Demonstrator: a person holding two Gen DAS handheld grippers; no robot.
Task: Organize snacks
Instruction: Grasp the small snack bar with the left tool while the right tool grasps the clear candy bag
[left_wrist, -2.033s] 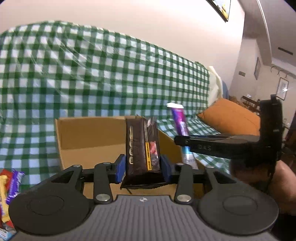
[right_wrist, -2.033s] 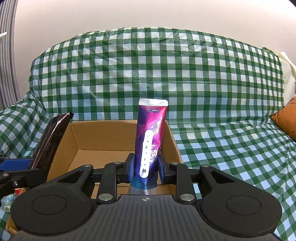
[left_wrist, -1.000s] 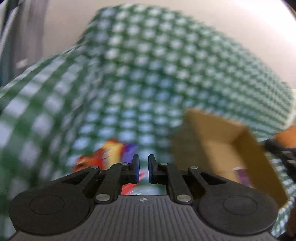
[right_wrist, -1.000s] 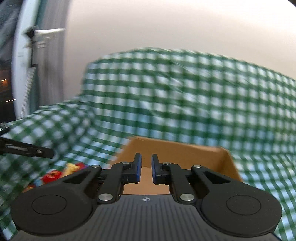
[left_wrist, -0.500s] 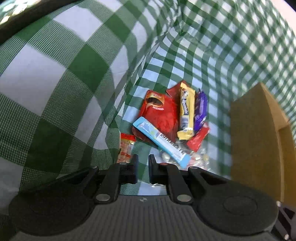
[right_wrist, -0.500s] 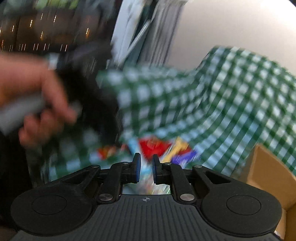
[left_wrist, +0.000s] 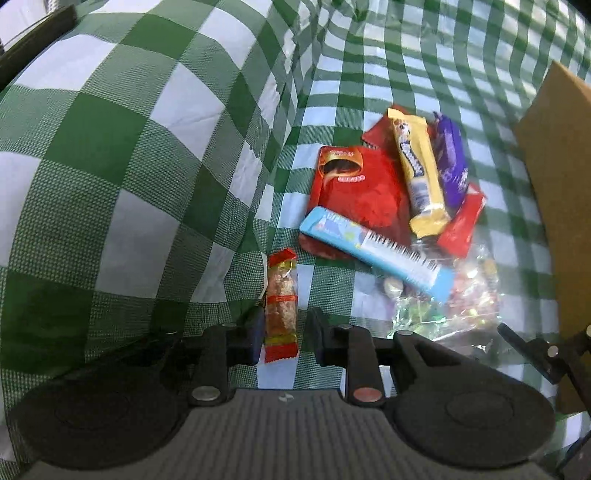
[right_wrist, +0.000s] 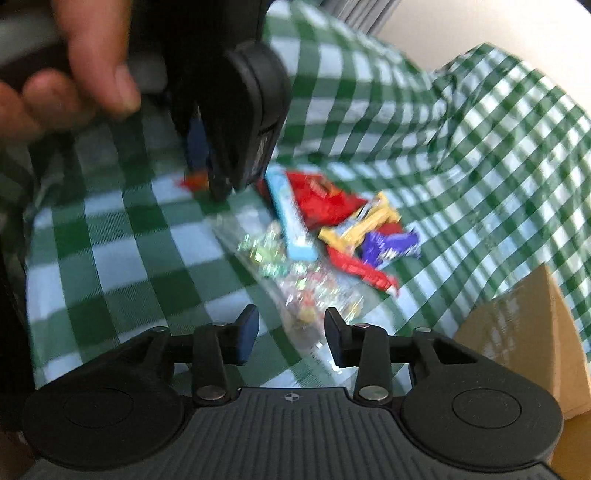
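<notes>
Now both claws, jaws just opening, reach for fresh snacks: the left gripper (left_wrist: 284, 341) straddles the small red-ended bar (left_wrist: 281, 308) ungripped, the right gripper (right_wrist: 291, 334) nears the clear candy bag (right_wrist: 303, 291), and each must close.

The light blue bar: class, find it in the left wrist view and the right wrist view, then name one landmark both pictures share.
Left wrist view: the light blue bar lies right of centre, slanting across the red pouch.
Right wrist view: it lies just above centre, running top to bottom, left of the yellow bar.
Shared landmark: the cardboard box, at the right edge in both.
</notes>
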